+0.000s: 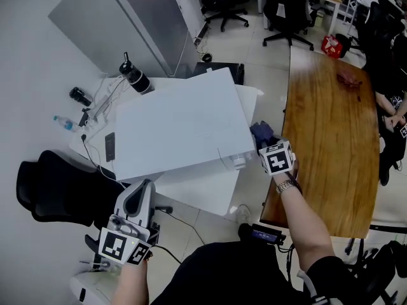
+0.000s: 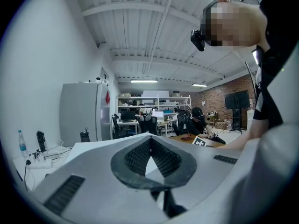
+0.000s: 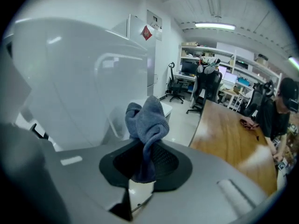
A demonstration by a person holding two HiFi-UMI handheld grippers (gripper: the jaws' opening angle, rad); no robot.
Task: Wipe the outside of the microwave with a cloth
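Observation:
The white microwave [image 1: 178,126] stands on a white table [image 1: 197,192], seen from above in the head view. My right gripper [image 1: 263,140] is shut on a blue-grey cloth [image 1: 261,132], held just off the microwave's right side. In the right gripper view the cloth [image 3: 147,125] bunches up out of the closed jaws of that gripper [image 3: 145,160], and the microwave's white wall [image 3: 70,78] fills the left. My left gripper [image 1: 142,192] hangs low at the near left, in front of the table. Its jaws [image 2: 149,148] are shut with nothing between them, and the microwave [image 2: 93,146] lies just beyond.
A long wooden table [image 1: 331,126] runs along the right, with a seated person [image 1: 391,107] at its far side. A black office chair [image 1: 57,189] stands at the left. Bottles [image 1: 135,75] and cables [image 1: 102,103] lie behind the microwave, near a grey cabinet [image 1: 121,18].

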